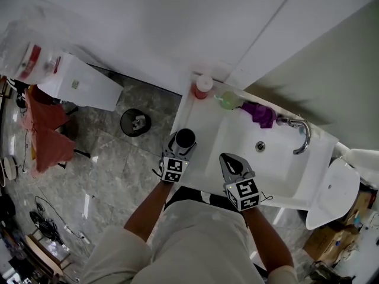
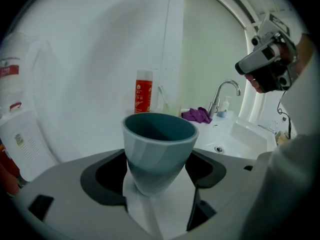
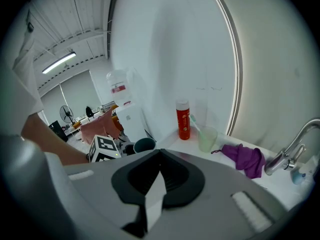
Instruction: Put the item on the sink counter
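Observation:
A teal-grey cup (image 2: 159,143) with a dark inside stands upright between the jaws of my left gripper (image 2: 159,171), which is shut on its lower body. In the head view the cup (image 1: 185,136) and left gripper (image 1: 180,145) are over the left end of the white sink counter (image 1: 198,120). I cannot tell whether the cup touches the counter. My right gripper (image 1: 230,161) is near the basin's front edge, shut and holding nothing. The right gripper view shows its jaws (image 3: 160,154) meeting at the tip, with the cup (image 3: 144,145) to the left.
At the back of the counter stand a red bottle (image 1: 203,86) and a green cup with a toothbrush (image 1: 228,100). A purple cloth (image 1: 261,115) lies beside the faucet (image 1: 302,134). The basin (image 1: 278,164) has a drain (image 1: 260,146). A black bin (image 1: 135,122) is on the floor to the left.

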A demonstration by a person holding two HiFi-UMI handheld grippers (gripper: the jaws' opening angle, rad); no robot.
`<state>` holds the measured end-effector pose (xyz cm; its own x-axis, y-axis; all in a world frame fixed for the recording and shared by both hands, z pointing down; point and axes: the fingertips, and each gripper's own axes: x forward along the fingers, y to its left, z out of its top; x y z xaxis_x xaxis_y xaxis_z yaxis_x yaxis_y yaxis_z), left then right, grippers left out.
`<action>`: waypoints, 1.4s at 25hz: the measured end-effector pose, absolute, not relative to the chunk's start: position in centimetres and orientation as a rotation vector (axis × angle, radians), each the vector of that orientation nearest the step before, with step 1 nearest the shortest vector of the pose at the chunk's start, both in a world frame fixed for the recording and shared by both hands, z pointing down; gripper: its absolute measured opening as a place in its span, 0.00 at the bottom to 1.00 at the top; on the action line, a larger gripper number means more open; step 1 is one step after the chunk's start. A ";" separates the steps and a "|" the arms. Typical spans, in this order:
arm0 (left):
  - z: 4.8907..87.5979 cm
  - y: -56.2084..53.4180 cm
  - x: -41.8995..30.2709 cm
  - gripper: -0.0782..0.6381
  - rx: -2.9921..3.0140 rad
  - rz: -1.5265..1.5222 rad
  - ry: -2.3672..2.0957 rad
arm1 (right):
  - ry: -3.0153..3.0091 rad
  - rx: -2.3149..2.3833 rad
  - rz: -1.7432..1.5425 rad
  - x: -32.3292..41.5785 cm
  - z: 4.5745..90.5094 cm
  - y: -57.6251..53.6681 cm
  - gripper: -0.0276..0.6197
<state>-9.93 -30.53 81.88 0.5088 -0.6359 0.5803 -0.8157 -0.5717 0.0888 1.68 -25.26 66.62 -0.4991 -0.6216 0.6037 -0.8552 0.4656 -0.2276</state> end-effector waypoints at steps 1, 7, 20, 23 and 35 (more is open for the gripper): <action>81.9 -30.4 -9.9 0.61 2.398 0.714 -1.205 | -2.277 1.234 0.714 1.7 66.6 -25.2 0.06; 82.0 -30.0 -10.5 0.61 2.343 0.679 -1.219 | -2.266 1.242 0.722 1.7 66.9 -24.7 0.06; 82.2 -29.1 -10.9 0.61 2.322 0.686 -1.228 | -2.277 1.240 0.710 1.3 66.7 -23.6 0.06; 82.2 -29.1 -10.8 0.61 2.321 0.694 -1.229 | -2.273 1.242 0.708 1.5 66.7 -23.3 0.06; 82.5 -28.7 -10.6 0.61 2.311 0.714 -1.209 | -2.267 1.252 0.706 1.9 66.7 -22.6 0.06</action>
